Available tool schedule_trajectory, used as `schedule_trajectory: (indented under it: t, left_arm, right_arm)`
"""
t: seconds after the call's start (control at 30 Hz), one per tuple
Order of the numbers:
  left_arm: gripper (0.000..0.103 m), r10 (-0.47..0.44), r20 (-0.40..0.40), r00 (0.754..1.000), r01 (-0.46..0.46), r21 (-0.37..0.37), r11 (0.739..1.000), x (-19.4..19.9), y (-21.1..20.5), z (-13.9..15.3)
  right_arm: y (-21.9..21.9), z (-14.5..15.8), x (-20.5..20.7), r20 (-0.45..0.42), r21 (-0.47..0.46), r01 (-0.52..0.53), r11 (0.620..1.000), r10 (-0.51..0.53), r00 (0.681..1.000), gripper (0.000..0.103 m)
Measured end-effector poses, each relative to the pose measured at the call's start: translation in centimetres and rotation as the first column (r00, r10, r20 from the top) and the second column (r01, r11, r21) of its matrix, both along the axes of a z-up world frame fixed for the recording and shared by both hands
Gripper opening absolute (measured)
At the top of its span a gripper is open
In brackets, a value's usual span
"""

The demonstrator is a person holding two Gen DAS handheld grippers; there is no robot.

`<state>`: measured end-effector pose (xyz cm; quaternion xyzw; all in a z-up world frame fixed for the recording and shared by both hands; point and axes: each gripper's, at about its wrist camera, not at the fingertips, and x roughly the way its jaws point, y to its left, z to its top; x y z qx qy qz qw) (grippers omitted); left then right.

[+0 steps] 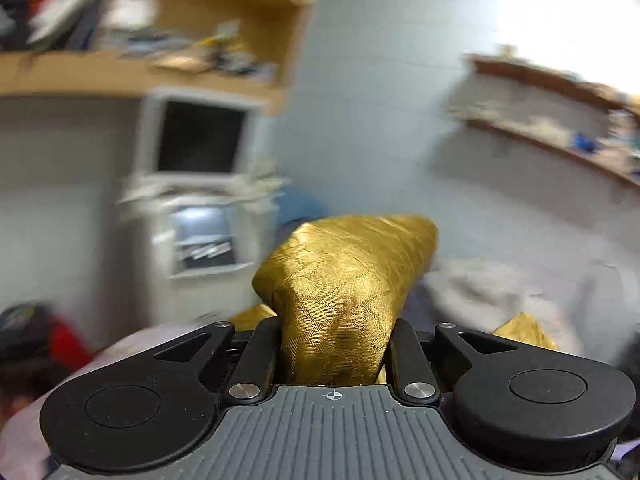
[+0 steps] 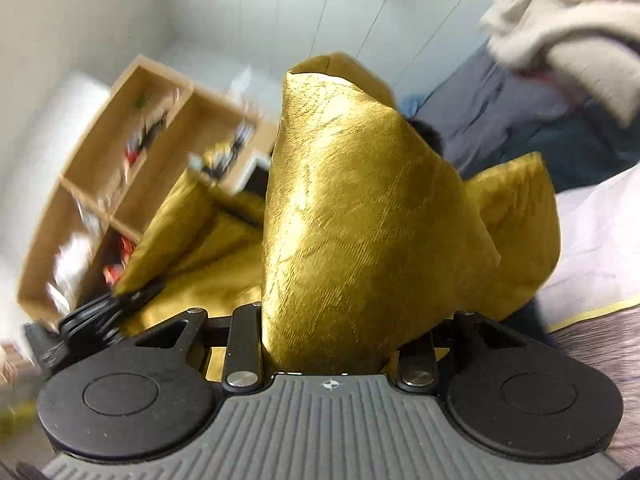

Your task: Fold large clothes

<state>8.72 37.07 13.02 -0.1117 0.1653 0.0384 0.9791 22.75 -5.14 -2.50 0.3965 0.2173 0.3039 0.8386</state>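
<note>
A large shiny gold cloth with a woven pattern point(image 1: 360, 256) rises in a bunch out of my left gripper point(image 1: 336, 332). The jaws are closed on it and the fabric hides both fingertips. In the right wrist view the same gold cloth point(image 2: 360, 200) stands in a tall peak out of my right gripper point(image 2: 328, 320), which is shut on it with its fingertips covered too. From there the cloth sags to the left, down to the left gripper point(image 2: 132, 294), seen blurred and clamped on another edge. Both grippers are raised off the bed.
Wooden shelves point(image 1: 208, 64) full of clutter hang over a white cabinet with a dark screen point(image 1: 200, 140). More wall shelves point(image 1: 560, 136) are on the right. A wooden cubby unit point(image 2: 120, 152) stands at the left. Cream blanket point(image 2: 580, 20), grey bedding point(image 2: 500, 112) and a white sheet point(image 2: 600, 240) lie to the right.
</note>
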Motion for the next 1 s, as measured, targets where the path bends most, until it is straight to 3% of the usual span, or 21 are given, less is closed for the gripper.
schedule_trajectory:
  t: [0.1, 0.2, 0.23, 0.27, 0.3, 0.37, 0.57, 0.7, 0.8, 0.87, 1.0]
  left_arm:
    - [0.06, 0.119, -0.156, 0.981, -0.13, -0.062, 0.99, -0.6, 5.1, -6.5]
    - [0.062, 0.202, -0.282, 0.938, -0.251, -0.153, 0.956, -1.3, 9.0, -13.0]
    - [0.065, 0.223, -0.292, 0.93, -0.284, -0.187, 0.941, -1.7, 9.9, -14.3]
    - [0.076, 0.239, -0.288, 0.927, -0.304, -0.207, 0.93, -2.0, 10.5, -15.0]
    - [0.082, 0.249, -0.281, 0.927, -0.313, -0.213, 0.926, -2.1, 11.2, -15.3]
    - [0.103, 0.254, -0.262, 0.931, -0.308, -0.19, 0.932, -1.9, 11.8, -15.3]
    - [0.103, 0.258, -0.224, 0.94, -0.273, -0.04, 0.961, -1.3, 12.9, -15.7]
    - [0.103, 0.226, -0.253, 0.941, -0.271, -0.159, 0.949, -0.8, 14.9, -18.1]
    - [0.103, 0.216, -0.277, 0.936, -0.259, -0.128, 0.957, 0.7, 14.5, -18.3]
    - [0.103, 0.217, -0.288, 0.933, -0.259, -0.118, 0.959, 1.2, 14.2, -18.0]
    - [0.103, 0.23, -0.272, 0.935, -0.275, -0.142, 0.951, -0.9, 14.4, -16.9]
  right_arm:
    - [4.4, -5.1, 3.6, -0.183, -0.007, -0.032, 0.999, 0.03, 0.983, 0.038]
    - [7.2, -10.0, 4.9, -0.337, -0.057, -0.047, 0.997, 0.025, 0.941, 0.039]
    - [7.6, -11.1, 4.9, -0.368, -0.076, -0.038, 0.996, 0.007, 0.93, 0.04]
    - [7.7, -12.0, 4.9, -0.391, -0.08, -0.027, 0.996, -0.006, 0.921, 0.042]
    - [7.5, -12.6, 4.9, -0.414, -0.074, -0.007, 0.997, -0.024, 0.91, 0.043]
    - [7.1, -13.3, 5.1, -0.439, -0.055, 0.007, 0.998, -0.03, 0.898, 0.045]
    - [7.7, -12.2, 3.9, -0.383, -0.049, 0.004, 0.999, -0.022, 0.924, 0.046]
    - [6.1, -12.6, 4.4, -0.342, -0.108, 0.028, 0.994, -0.063, 0.938, 0.047]
    - [6.4, -14.1, 4.7, -0.36, -0.174, 0.044, 0.984, -0.105, 0.927, 0.058]
    - [6.0, -15.2, 4.7, -0.407, -0.184, 0.075, 0.98, -0.146, 0.902, 0.08]
    - [5.1, -14.9, 4.7, -0.451, -0.159, 0.052, 0.986, -0.12, 0.884, 0.084]
